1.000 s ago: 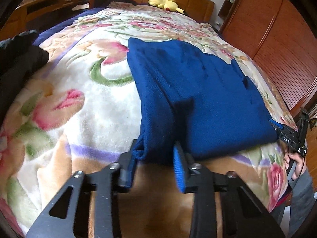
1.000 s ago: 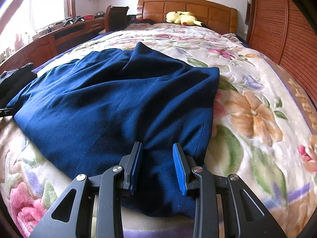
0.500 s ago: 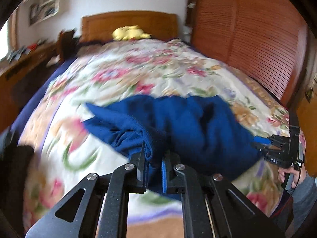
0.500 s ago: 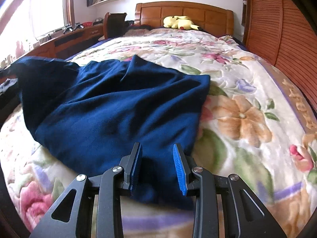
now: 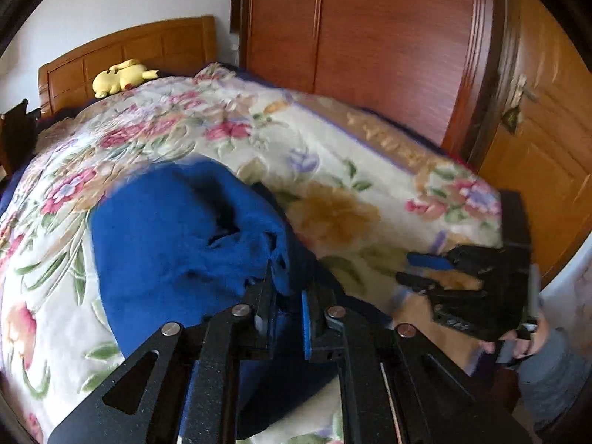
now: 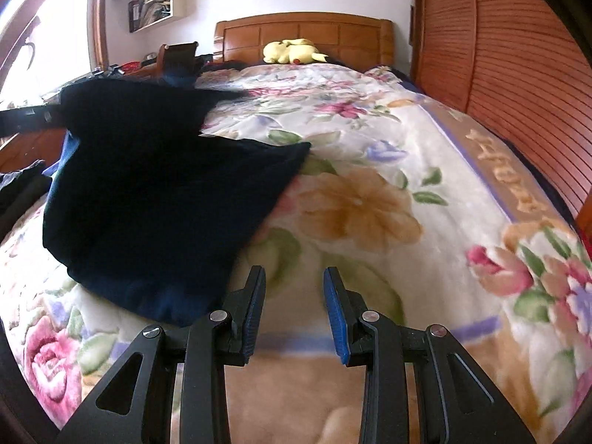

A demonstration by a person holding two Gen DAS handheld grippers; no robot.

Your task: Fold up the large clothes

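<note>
Blue garment (image 5: 166,244) bunched on floral blanket (image 6: 370,203), left gripper (image 5: 286,309) clamping its edge, right gripper (image 6: 294,314) open above blanket.

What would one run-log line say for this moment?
left gripper: shut on blue sweater | right gripper: open, over floral blanket

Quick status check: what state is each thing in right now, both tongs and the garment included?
Left tongs: shut on blue garment.
Right tongs: open, empty, over the blanket.
Blue garment: partly lifted, bunched, rest lying on floral blanket.
Yellow plush toy: lying by the headboard.
</note>
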